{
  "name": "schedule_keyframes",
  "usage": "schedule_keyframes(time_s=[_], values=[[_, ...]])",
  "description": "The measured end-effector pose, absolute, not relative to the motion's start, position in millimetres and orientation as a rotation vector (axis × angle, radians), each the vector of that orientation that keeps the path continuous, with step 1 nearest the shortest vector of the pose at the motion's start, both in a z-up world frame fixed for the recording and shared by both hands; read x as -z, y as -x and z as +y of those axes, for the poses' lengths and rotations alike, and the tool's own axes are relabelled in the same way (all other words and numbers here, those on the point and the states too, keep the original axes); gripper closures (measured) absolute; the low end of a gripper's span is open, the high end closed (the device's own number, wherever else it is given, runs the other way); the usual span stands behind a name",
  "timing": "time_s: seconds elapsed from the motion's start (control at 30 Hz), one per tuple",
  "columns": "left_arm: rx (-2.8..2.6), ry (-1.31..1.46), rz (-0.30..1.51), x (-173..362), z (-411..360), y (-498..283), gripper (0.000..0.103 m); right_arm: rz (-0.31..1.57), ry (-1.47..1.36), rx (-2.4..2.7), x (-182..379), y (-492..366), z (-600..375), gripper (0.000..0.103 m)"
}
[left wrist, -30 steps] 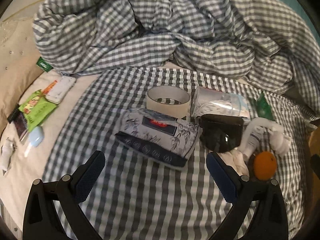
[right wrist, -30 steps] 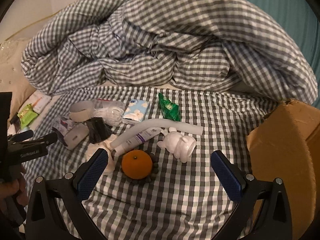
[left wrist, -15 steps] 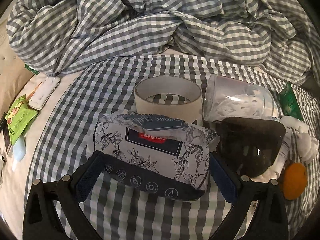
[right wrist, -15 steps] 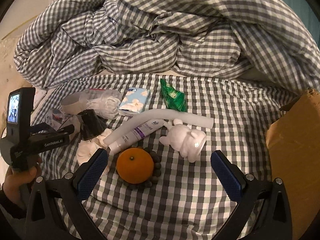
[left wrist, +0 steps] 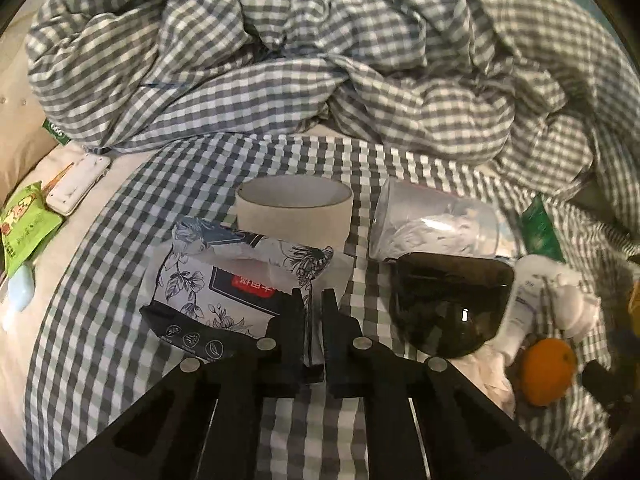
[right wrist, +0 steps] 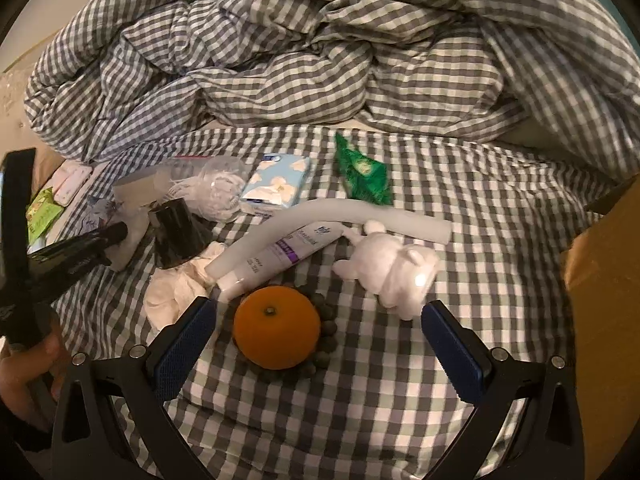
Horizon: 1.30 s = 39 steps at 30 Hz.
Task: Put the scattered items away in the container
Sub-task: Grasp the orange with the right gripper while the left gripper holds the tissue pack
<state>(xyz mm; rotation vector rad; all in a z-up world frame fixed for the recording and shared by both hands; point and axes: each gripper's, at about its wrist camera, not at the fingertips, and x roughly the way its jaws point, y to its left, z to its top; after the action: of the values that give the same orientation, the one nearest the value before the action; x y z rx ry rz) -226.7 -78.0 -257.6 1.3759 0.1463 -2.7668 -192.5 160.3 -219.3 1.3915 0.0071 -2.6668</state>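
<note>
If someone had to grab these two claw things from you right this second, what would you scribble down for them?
Left gripper: shut on the corner of the floral tissue pack, which lies on the checked bedsheet.
Right gripper: open, empty, with the orange between its fingers but not gripped.
Cardboard box: at the right edge of the right view.
Done: nothing seen in the box; its inside is hidden.
Left: tissue pack, orange, tape roll, dark cup, clear bag, cream tube, white foam tube, white toy, green packet, blue tissue pack.
</note>
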Motion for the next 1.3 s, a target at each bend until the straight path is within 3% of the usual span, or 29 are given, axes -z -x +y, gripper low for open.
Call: schedule_keyframes(time_s=[0.17, 0.3, 0.37, 0.57, 0.83, 1.3], values=[[2.782, -1.334, 0.205, 241, -91, 213, 0.096, 0.09, -1.431, 2.617, 235, 197, 146, 0.004], [2.79, -1.29, 0.256, 225, -103, 204, 0.096, 0.038, -1.492, 2.553, 249, 203, 146, 0.034], [2.794, -1.27, 0.272, 219, -108, 200, 0.096, 0.0, -1.521, 2.514, 257, 205, 146, 0.04], [2.814, -1.244, 0.284, 205, -114, 192, 0.096, 0.055, -1.519, 2.532, 262, 207, 138, 0.042], [2.824, -1.226, 0.291, 192, -115, 182, 0.096, -0.069, -1.456, 2.534, 248, 200, 151, 0.046], [2.928, -1.128, 0.252, 131, -80, 147, 0.096, -0.125, -1.229, 2.631, 167, 159, 173, 0.046]])
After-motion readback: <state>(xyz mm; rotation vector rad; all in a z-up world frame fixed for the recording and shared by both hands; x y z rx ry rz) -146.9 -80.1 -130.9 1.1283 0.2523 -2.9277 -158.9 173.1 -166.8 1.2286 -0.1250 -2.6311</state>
